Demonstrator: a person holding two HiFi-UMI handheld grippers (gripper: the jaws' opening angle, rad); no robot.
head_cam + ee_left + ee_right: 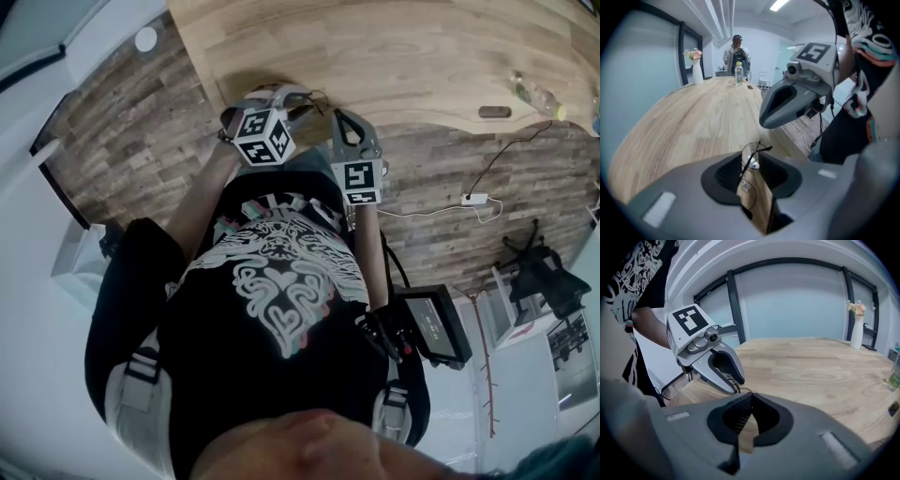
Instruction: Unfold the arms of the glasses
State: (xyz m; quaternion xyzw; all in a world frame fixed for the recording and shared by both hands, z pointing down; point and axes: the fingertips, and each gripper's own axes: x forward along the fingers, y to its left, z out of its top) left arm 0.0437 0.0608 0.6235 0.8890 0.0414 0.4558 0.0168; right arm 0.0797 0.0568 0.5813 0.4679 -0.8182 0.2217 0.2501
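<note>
Left gripper point(754, 157): jaws pinch thin wire-rimmed glasses point(748, 164), by the curved near edge of the pale wood-grain desk point(703, 117). Right gripper point(750, 397) just beside, jaw tips together, nothing seen between. Broad smooth desktop stretches ahead.

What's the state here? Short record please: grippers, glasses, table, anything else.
left gripper: shut on the glasses, above the table's near edge
right gripper: jaws together, nothing seen between them; close beside the left gripper, seemingly not touching the glasses
glasses: thin wire frame, upright between the left jaws; folded or unfolded arms hard to tell
table: light wood
far end of table: bottle, white vase with flowers
background: person standing beyond the table
</note>
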